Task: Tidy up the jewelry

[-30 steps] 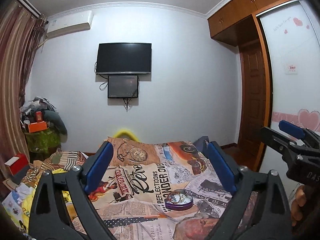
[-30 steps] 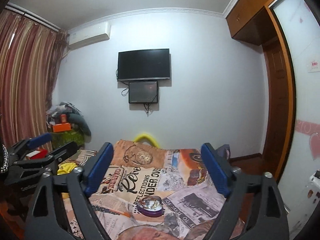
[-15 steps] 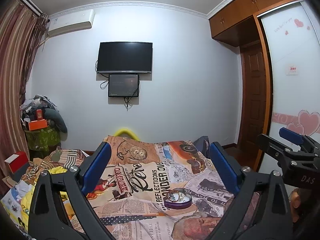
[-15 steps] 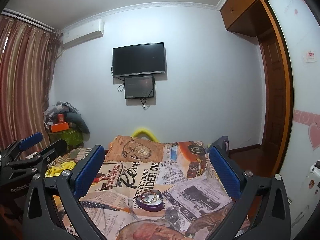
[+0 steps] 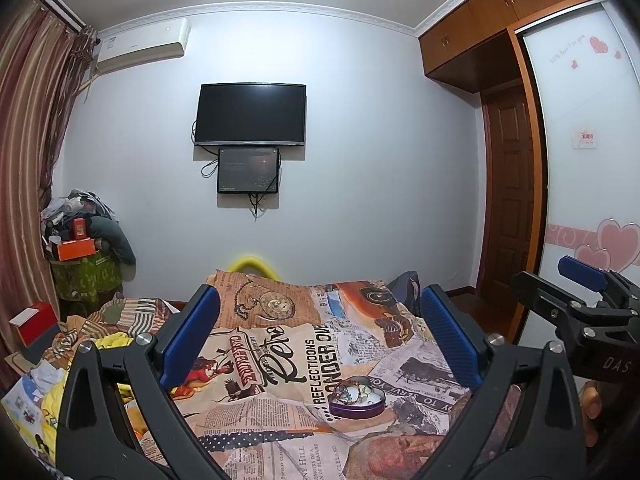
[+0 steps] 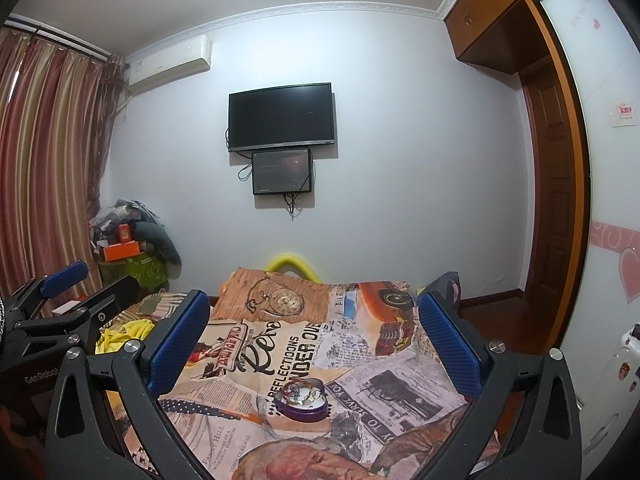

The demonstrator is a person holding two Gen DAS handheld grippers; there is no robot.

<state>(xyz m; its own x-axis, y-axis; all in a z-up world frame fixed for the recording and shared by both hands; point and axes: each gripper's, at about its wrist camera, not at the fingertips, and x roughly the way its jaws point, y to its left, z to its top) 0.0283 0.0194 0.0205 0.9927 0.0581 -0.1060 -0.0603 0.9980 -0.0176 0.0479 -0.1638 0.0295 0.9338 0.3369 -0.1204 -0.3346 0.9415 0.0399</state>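
1. Left wrist view: the left gripper [image 5: 320, 340] hangs above the bed with its jaws spread wide and nothing between them. The heart-shaped purple tin [image 5: 357, 398] sits on the newsprint bedspread [image 5: 280, 420], low and a little right of the gripper's centre line, with a tangle of jewelry [image 5: 352, 388] lying in it. The right gripper [image 5: 576, 300] shows at the right edge, well apart from the tin.
2. The step in hand looks like the approach. Done well, it means coming down slowly over the tin and closing on one piece only, since chains snag each other.
3. Right wrist view: the right gripper [image 6: 312, 340] has its jaws wide apart and empty. The tin [image 6: 303, 400] lies almost centred ahead, the jewelry [image 6: 298, 392] heaped toward its left lobe. The left gripper [image 6: 68, 300] sits at the left edge.
4. Around: a yellow garment [image 6: 124, 332] and a cluttered pile [image 6: 128, 236] lie off to the left, clear of the path. The soft, wrinkled bedspread may let the light tin slide or tip.
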